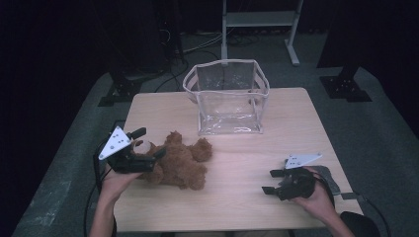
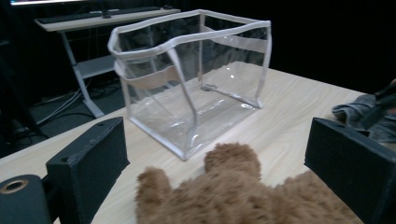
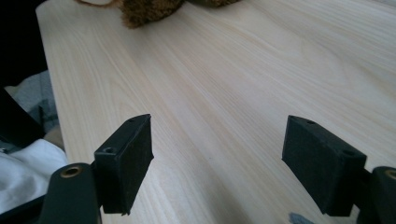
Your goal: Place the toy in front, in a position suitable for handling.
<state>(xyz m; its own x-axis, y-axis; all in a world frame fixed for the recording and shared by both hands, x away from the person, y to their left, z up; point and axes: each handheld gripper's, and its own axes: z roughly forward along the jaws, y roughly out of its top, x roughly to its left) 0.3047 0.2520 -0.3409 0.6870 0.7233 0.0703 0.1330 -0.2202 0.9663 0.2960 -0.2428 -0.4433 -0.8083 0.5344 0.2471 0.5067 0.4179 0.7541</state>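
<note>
Brown bear (image 1: 179,162), frame left; left gripper (image 1: 144,143) jaws apart astride it. Right gripper (image 1: 270,181) jaws apart, idle. Next: clamp, lift to bag (image 1: 227,98).

A clear plastic bag (image 1: 228,98) stands open at the far edge of the wooden table (image 1: 276,148); what appears to be grey cloth (image 2: 359,114) lies near its right edge.

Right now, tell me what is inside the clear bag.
Nothing shows inside the clear bag: through its walls only its own floor and straps appear. The teddy bear lies outside it on the table, between the left gripper's fingers.
</note>
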